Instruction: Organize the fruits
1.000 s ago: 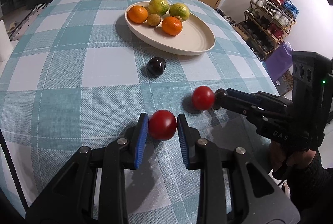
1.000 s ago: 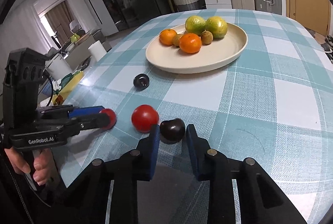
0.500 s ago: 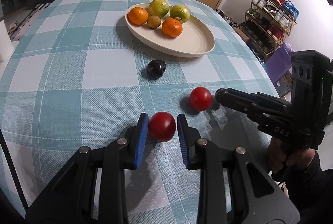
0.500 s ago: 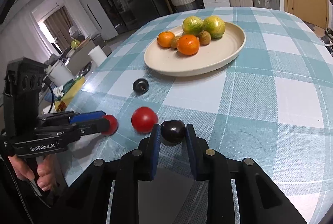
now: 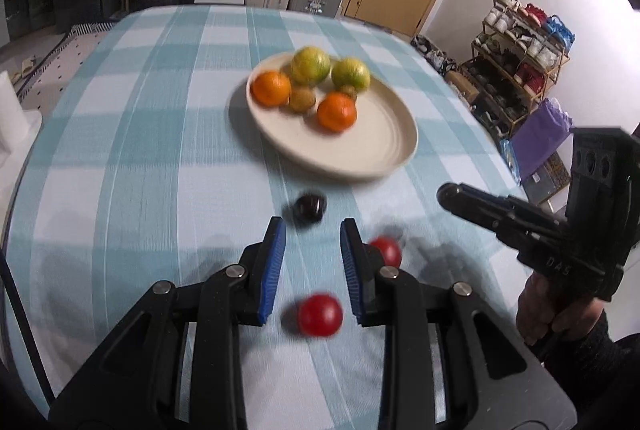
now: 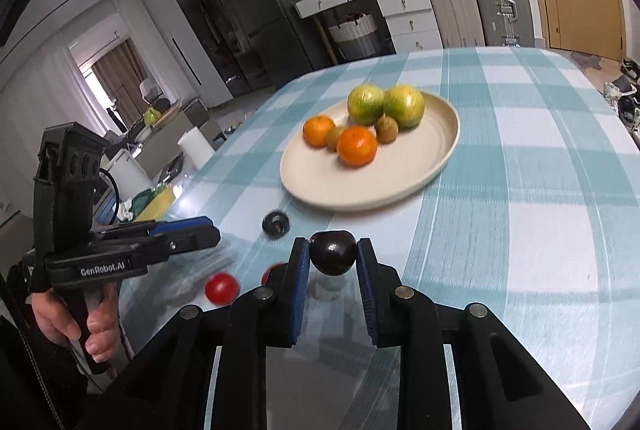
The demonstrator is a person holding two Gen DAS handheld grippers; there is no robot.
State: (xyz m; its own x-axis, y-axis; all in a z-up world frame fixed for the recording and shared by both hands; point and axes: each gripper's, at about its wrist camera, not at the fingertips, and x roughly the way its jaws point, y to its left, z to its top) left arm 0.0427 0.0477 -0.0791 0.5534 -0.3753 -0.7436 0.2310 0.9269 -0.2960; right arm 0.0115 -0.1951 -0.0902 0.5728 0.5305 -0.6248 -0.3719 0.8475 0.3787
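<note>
My right gripper (image 6: 333, 246) is shut on a dark plum (image 6: 333, 258) and holds it just above the checked cloth. My left gripper (image 5: 311, 230) has its blue pads drawn close with nothing between them. One red tomato (image 5: 320, 315) lies on the cloth under its fingers, and a second tomato (image 5: 386, 250) shows partly behind its right finger. Another dark plum (image 5: 310, 207) rests ahead of the left fingertips. Beyond stands a cream plate (image 5: 384, 170) with oranges, green citrus and kiwis. The right wrist view shows the left gripper (image 6: 208, 232) hovering over both tomatoes (image 6: 222, 288).
The right gripper (image 5: 450, 195), held by a hand (image 5: 560, 314), juts in from the right near the table edge. A paper roll (image 6: 196, 150) stands beyond the table's left side. Drawers and suitcases line the far wall, and a shoe rack (image 5: 520, 62) stands to the right.
Both grippers have risen. The red tomato that sat between the left pads now lies on the cloth below them. The right gripper has lifted its dark plum off the cloth.
</note>
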